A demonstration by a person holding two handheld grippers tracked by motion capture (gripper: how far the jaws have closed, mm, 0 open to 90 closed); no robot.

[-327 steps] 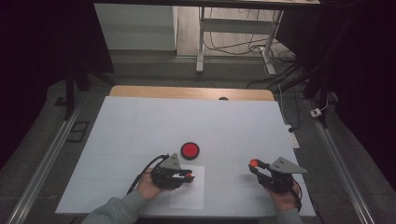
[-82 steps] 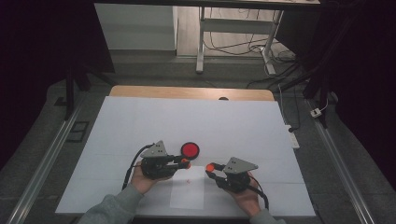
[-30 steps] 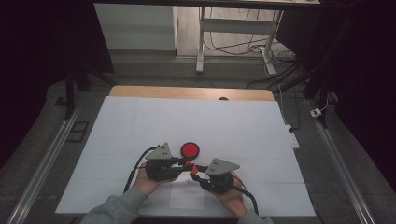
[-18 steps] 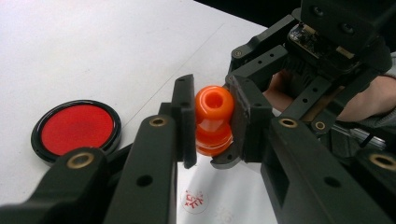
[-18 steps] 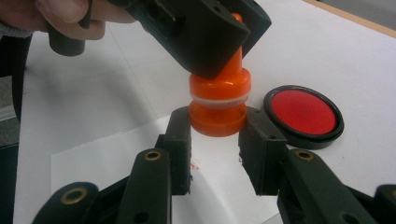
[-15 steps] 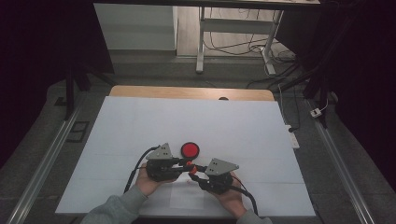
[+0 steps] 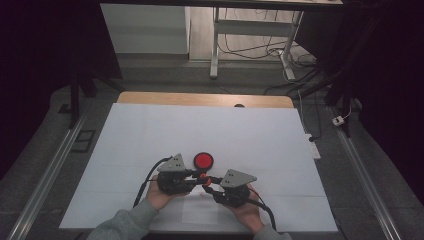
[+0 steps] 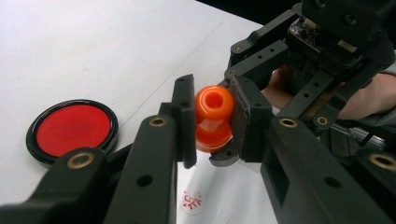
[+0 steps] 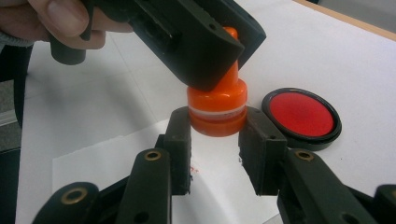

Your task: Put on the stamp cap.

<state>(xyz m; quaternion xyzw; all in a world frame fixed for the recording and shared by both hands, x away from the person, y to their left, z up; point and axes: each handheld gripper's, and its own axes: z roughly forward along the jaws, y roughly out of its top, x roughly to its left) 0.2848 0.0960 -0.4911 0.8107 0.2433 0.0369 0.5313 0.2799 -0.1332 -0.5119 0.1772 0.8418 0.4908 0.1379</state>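
Note:
An orange stamp (image 7: 202, 176) hangs upright just above the table, gripped from two sides. My left gripper (image 8: 212, 123) is shut on its rounded handle (image 8: 214, 105). My right gripper (image 9: 217, 140) is shut on the wider base (image 9: 217, 114), with one jaw on each side. In the high view the left gripper (image 7: 199, 178) and the right gripper (image 7: 210, 186) meet tip to tip near the table's front edge. A round red ink pad (image 7: 203, 160) lies just behind them. Beneath the stamp lies a white paper sheet (image 9: 93, 163) bearing a red stamp mark (image 8: 192, 204).
A large white sheet (image 7: 150, 135) covers the table, and a wooden edge (image 7: 200, 98) shows at the back. Metal rails (image 7: 50, 170) run along both sides. Table legs and cables (image 7: 280, 55) stand on the floor beyond.
The right gripper has carried the orange stamp leftward from the table's right side to the left gripper. Over the last second both grippers have stayed still.

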